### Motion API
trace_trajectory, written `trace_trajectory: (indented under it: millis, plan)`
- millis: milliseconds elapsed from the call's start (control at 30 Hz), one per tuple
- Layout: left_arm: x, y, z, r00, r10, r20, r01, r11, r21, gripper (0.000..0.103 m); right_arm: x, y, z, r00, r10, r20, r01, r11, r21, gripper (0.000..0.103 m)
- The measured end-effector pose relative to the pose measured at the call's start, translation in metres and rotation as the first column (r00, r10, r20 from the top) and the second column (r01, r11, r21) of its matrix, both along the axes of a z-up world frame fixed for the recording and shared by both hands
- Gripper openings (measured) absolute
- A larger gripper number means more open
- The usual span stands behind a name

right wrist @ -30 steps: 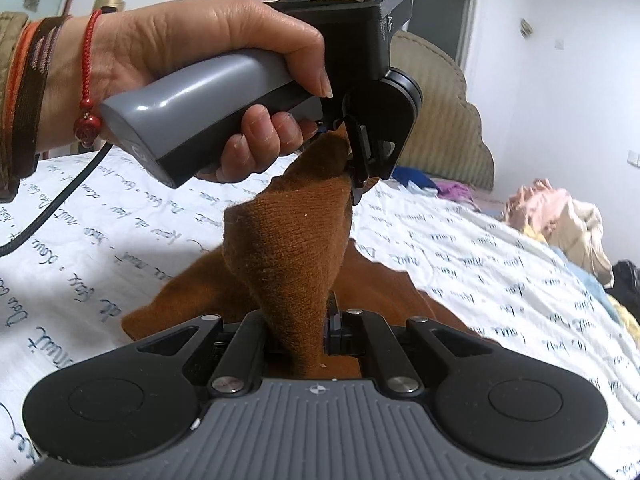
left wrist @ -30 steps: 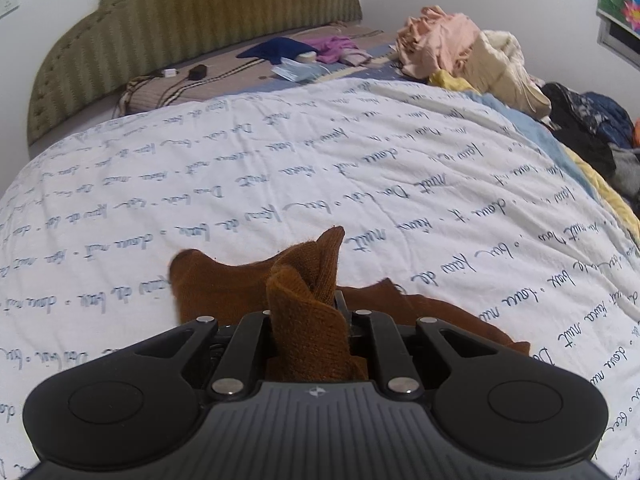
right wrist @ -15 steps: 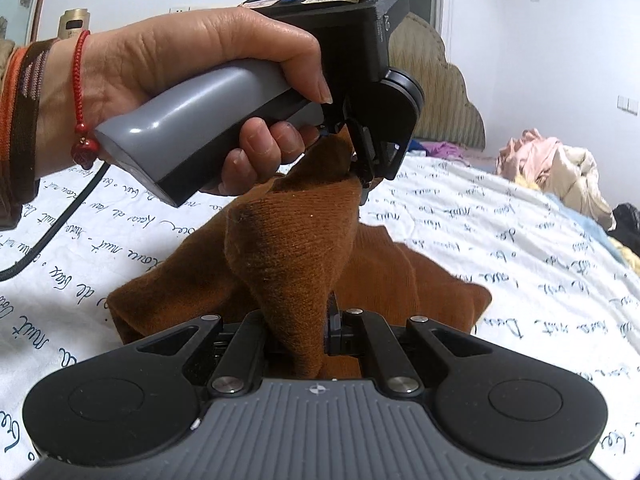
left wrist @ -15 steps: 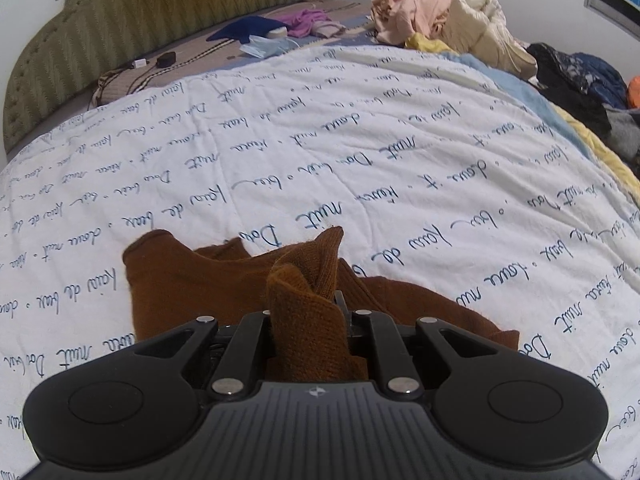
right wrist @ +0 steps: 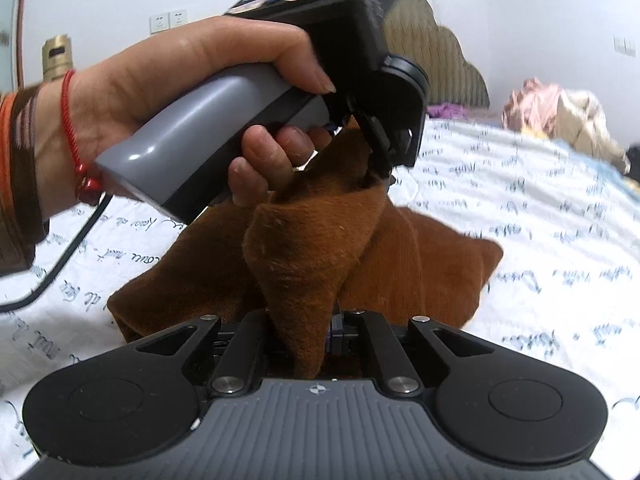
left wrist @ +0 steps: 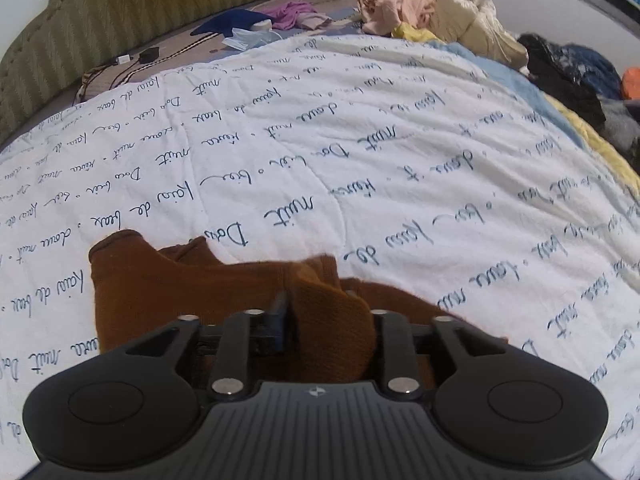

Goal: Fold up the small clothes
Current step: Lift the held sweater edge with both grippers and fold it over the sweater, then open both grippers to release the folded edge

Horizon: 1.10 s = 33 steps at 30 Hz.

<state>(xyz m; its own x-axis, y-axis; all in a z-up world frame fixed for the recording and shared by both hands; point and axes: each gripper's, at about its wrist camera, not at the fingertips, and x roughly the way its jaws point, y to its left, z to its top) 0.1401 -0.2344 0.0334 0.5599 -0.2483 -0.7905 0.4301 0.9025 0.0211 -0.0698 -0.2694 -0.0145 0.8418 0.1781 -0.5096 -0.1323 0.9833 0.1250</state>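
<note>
Left tongs (left wrist: 326,320) – jaws just opening, brown knit garment (left wrist: 192,288) corner loose between them. Right tongs (right wrist: 316,336) clamped tight on another corner. Garment mostly lying on bed (left wrist: 360,152) – white quilt.

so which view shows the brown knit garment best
The right wrist view: the brown knit garment rises from the white quilt as a raised fold running between both tools. The left wrist view shows only its flat far edge and a bunched corner.
</note>
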Motion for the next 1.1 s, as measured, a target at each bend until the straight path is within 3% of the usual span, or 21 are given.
trace_trajectory:
  millis: [33,67,100,200,400,500,667,833,1100]
  plan:
    - [0.001,0.001,0.001,1.000,0.009,0.009,-0.008,1.000,-0.014,0.052,0.001,-0.003,-0.001,1.000,0.000,-0.010,0.000,1.000,0.022,0.012]
    - [0.001,0.003,0.003,0.999,0.018,0.027,-0.017,0.999,-0.027,0.072,0.001,-0.006,-0.002,1.000,-0.001,-0.018,0.002,0.999,0.042,0.012]
    - [0.000,0.005,0.006,0.998,0.029,0.056,-0.027,0.999,-0.042,0.082,0.002,-0.009,-0.003,1.000,-0.002,-0.025,0.003,0.998,0.061,0.012]
    - [-0.001,0.008,0.014,0.992,0.046,0.117,-0.041,0.998,-0.046,0.083,0.004,-0.015,-0.005,0.999,-0.001,-0.041,0.005,0.995,0.099,0.013]
    - [-0.002,0.022,0.016,0.990,0.070,0.126,-0.066,0.997,-0.036,0.083,0.007,-0.018,-0.007,0.999,-0.003,-0.049,0.008,0.993,0.117,0.023]
    - [-0.003,0.031,0.017,0.987,0.096,0.131,-0.091,0.995,-0.046,0.083,0.008,-0.027,-0.008,0.998,-0.002,-0.063,0.013,0.984,0.180,0.029]
    - [-0.002,0.045,0.029,0.980,0.150,0.129,-0.132,0.982,-0.139,0.083,0.012,-0.044,-0.014,0.996,0.002,-0.095,0.027,0.951,0.307,0.033]
    - [-0.007,0.061,0.037,0.967,0.227,0.118,-0.196,0.954,-0.228,0.083,0.013,-0.046,-0.016,0.995,0.003,-0.098,0.029,0.946,0.321,0.033]
    - [-0.038,0.081,0.014,0.973,0.197,0.124,-0.180,0.974,-0.138,0.083,0.010,-0.059,-0.017,0.994,0.023,-0.111,0.024,0.912,0.410,0.042]
